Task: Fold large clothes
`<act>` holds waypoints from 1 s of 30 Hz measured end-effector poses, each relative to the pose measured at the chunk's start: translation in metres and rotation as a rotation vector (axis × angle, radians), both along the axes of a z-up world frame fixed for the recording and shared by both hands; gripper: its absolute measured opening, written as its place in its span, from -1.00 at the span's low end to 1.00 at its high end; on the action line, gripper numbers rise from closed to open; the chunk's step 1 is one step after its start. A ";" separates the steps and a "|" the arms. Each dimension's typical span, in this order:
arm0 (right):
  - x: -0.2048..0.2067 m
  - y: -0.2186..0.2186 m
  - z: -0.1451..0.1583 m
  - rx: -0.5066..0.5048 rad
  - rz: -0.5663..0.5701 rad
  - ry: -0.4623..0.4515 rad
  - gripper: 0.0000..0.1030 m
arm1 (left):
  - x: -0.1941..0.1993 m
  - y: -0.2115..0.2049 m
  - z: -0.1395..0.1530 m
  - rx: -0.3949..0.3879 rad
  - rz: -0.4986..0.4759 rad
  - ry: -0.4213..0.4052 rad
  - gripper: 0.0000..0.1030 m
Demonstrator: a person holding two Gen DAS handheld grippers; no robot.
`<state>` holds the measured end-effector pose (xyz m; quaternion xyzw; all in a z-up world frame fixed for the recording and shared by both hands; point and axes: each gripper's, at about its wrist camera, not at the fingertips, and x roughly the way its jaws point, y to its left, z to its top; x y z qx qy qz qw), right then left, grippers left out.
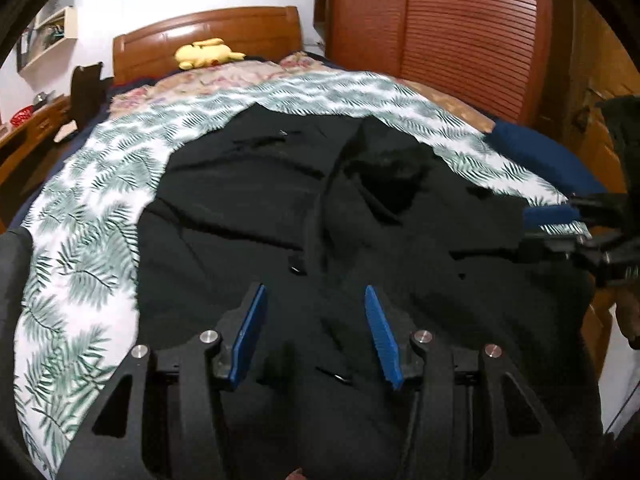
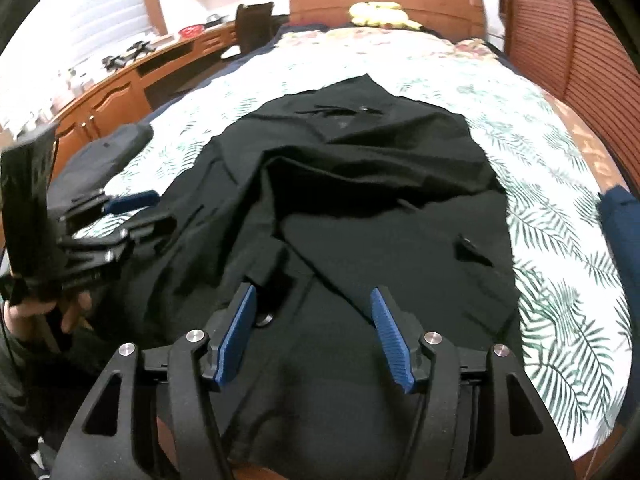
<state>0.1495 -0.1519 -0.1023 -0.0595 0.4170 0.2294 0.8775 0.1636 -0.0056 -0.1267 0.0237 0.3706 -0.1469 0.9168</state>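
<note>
Currently your left claw [image 1: 314,300] and right claw [image 2: 312,300] both stand spread, gripping nothing. Directly ahead of and beneath each claw, the black garment [image 1: 280,200] lies rumpled on the bed [image 1: 80,248].

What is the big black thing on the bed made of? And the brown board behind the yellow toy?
The black garment looks like soft woven cloth, matte: it creases, drapes and gives no shine. The exact fibre cannot be told. The headboard looks like varnished wood: reddish-brown with bright glossy highlights along its curved panel. The yellow toy looks like plush, though it is too small to be sure.
</note>
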 end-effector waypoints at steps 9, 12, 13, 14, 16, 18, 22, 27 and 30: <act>0.000 -0.015 -0.001 0.000 -0.042 -0.020 0.20 | -0.014 -0.010 -0.015 -0.006 -0.032 0.055 -0.03; 0.000 -0.013 -0.001 0.014 -0.045 -0.020 0.20 | -0.018 -0.011 -0.019 0.000 -0.041 0.068 -0.03; 0.000 -0.012 -0.001 0.016 -0.043 -0.019 0.20 | -0.019 -0.011 -0.021 0.001 -0.044 0.073 -0.03; 0.000 -0.010 -0.002 0.017 -0.041 -0.019 0.20 | -0.019 -0.010 -0.021 -0.004 -0.050 0.079 -0.03; 0.000 -0.007 -0.003 0.018 -0.036 -0.018 0.20 | -0.020 -0.008 -0.022 -0.020 -0.056 0.086 -0.03; 0.001 -0.003 -0.005 0.019 -0.032 -0.014 0.21 | -0.021 -0.006 -0.021 -0.040 -0.070 0.100 -0.04; 0.004 0.006 -0.007 0.012 -0.020 -0.006 0.21 | -0.021 -0.007 -0.021 -0.045 -0.109 0.125 -0.57; 0.006 0.020 -0.007 -0.006 0.006 -0.009 0.21 | -0.020 0.000 -0.011 -0.037 -0.106 0.088 -0.96; 0.008 0.029 -0.006 -0.021 0.021 -0.012 0.21 | -0.016 0.020 0.003 -0.050 -0.056 0.046 -0.98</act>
